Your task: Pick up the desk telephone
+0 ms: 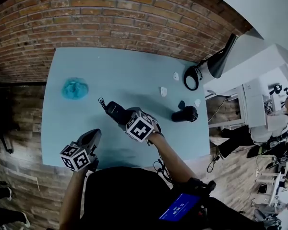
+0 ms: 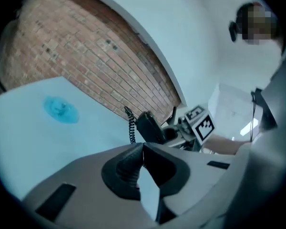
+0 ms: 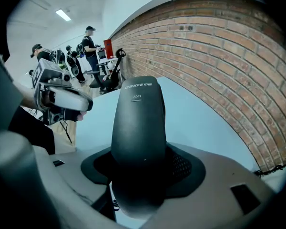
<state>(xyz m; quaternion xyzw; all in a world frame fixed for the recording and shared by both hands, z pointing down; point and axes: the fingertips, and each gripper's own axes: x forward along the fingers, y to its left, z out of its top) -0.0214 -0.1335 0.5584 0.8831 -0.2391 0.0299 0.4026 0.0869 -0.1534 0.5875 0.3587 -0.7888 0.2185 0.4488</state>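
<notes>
Brick walling (image 1: 110, 18) runs behind a pale blue table (image 1: 129, 71), and both claws hang over its near half. The right claw (image 1: 126, 117) is clenched on the black telephone handset (image 1: 114, 110), which is the only part of the desk telephone I can be sure of. In the right gripper view the handset (image 3: 138, 123) stands up between the wide-set jaws of the right claw (image 3: 140, 163), its printed back facing the camera, and runs on well past their tips. A coiled cord (image 1: 102, 102) trails from the handset's far end, the end away from that claw. The left claw (image 1: 94, 134) sits beside and nearer the person than the right one. Its jaws are pressed together with nothing between them, as the left gripper view (image 2: 143, 149) shows plainly. Well beyond the left claw's tips lies a crumpled teal thing (image 1: 75, 88), flat on the table. Off to the right claw's far side stand a dark object (image 1: 185, 114) and a black lamp (image 1: 216, 61).
</notes>
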